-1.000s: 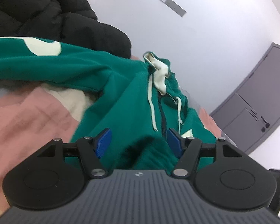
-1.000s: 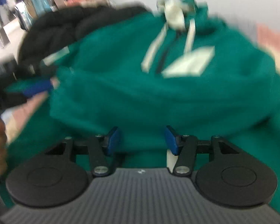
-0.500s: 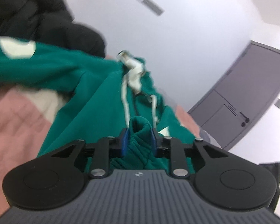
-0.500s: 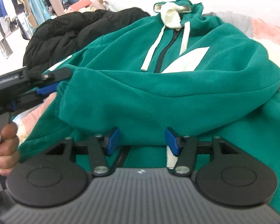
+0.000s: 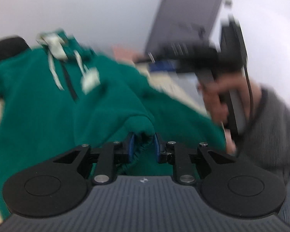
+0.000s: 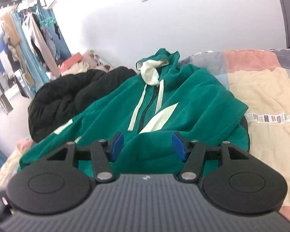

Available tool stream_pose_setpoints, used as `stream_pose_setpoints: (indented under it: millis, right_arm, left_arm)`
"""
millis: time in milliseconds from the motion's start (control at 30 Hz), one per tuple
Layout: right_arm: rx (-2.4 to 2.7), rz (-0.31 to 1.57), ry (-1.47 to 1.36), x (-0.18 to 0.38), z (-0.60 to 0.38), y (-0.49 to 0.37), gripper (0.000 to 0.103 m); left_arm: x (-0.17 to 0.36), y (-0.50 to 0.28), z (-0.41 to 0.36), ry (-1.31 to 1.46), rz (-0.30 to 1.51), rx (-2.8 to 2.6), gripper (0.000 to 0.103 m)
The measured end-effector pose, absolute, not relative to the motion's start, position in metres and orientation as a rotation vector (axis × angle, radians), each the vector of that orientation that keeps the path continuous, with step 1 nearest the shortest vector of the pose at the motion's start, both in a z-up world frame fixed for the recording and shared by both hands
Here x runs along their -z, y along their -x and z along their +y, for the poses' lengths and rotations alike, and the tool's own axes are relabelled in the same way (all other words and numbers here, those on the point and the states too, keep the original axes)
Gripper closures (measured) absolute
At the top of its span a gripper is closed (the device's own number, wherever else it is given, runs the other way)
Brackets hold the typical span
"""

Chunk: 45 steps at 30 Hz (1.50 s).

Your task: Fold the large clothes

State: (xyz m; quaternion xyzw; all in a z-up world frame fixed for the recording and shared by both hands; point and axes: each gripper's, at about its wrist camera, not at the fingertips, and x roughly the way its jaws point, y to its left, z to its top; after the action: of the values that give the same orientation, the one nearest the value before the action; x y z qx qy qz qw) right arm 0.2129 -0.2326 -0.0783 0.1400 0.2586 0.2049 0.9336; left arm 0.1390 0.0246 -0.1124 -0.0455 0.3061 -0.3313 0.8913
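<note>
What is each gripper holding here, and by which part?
The left gripper pinches a fold of the green hoodie near its ribbed edge. The right gripper is open, holding nothing.

Your work surface is a bed (image 6: pixel 261 100) spread with a patchwork cover in pink, cream and grey blocks; a strip of printed letters runs across the cream patch on your right. Lying directly on it: the green hoodie (image 6: pixel 193 104), front up, hood toward the wall, zipper and pale drawstrings down its middle. Just beside it on your left, touching its shoulder, sits a heaped black padded jacket (image 6: pixel 67 96). Pale and pink cover shows past the hoodie's left edge.
</note>
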Motion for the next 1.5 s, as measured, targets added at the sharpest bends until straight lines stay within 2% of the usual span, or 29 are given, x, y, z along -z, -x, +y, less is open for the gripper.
stream_pose_setpoints:
  millis: [100,133,167,233,433,467,500,533,567,633,867,1000,1200,1233,1300,1333,1367,1500]
  right_arm:
    - [-0.465,0.547,-0.286,0.083,-0.227,-0.216,0.044]
    - [-0.484,0.553,-0.277,0.084,-0.224,-0.215,0.044]
    - [-0.501,0.557,-0.270,0.085,-0.220,-0.215,0.044]
    - [-0.523,0.569,-0.267,0.087,-0.216,-0.216,0.044]
    - [-0.505,0.666,-0.305,0.105,-0.207,-0.228,0.045]
    - [-0.505,0.686,-0.311,0.109,-0.206,-0.231,0.050]
    - [-0.511,0.704,-0.318,0.114,-0.204,-0.233,0.060]
    - [-0.514,0.722,-0.323,0.118,-0.203,-0.234,0.085]
    - [-0.517,0.742,-0.330,0.121,-0.202,-0.236,0.092]
    - [-0.534,0.751,-0.380,0.121,-0.208,-0.232,0.096]
    - [-0.418,0.785,-0.466,0.130,-0.238,-0.204,0.097]
    - [-0.262,0.886,-0.500,0.159,-0.247,-0.191,0.097]
    - [-0.233,0.818,-0.399,0.148,-0.231,-0.176,0.092]
    - [-0.244,0.806,-0.395,0.145,-0.231,-0.176,0.087]
    - [-0.257,0.783,-0.391,0.140,-0.232,-0.171,0.064]
    - [-0.262,0.767,-0.393,0.137,-0.234,-0.169,0.049]
    - [-0.266,0.750,-0.393,0.132,-0.233,-0.171,0.046]
    - [-0.280,0.676,-0.355,0.120,-0.235,-0.175,0.046]
  left_arm:
    - [0.117,-0.137,0.012,0.051,0.678,0.735,0.074]
    - [0.116,-0.136,0.012,0.063,0.674,0.746,0.067]
    - [0.116,-0.135,0.015,0.080,0.666,0.745,0.051]
    - [0.109,-0.131,0.023,0.127,0.631,0.731,0.039]
    - [0.100,-0.141,0.059,0.380,0.575,0.640,0.032]
    - [0.103,-0.148,0.066,0.434,0.594,0.603,0.032]
    - [0.108,-0.156,0.071,0.480,0.617,0.570,0.032]
    - [0.115,-0.162,0.077,0.522,0.645,0.530,0.032]
    - [0.120,-0.166,0.082,0.549,0.671,0.492,0.032]
    - [0.130,-0.173,0.088,0.596,0.725,0.433,0.032]
    - [0.156,-0.196,0.091,0.679,0.847,0.407,0.032]
    - [0.158,-0.197,0.082,0.661,0.850,0.450,0.032]
    - [0.162,-0.194,0.059,0.645,0.863,0.532,0.032]
    - [0.162,-0.195,0.057,0.647,0.864,0.546,0.032]
    - [0.161,-0.192,0.054,0.641,0.859,0.556,0.031]
    - [0.160,-0.190,0.054,0.634,0.855,0.553,0.031]
    - [0.161,-0.190,0.052,0.625,0.855,0.548,0.031]
    - [0.167,-0.194,0.045,0.584,0.882,0.509,0.033]
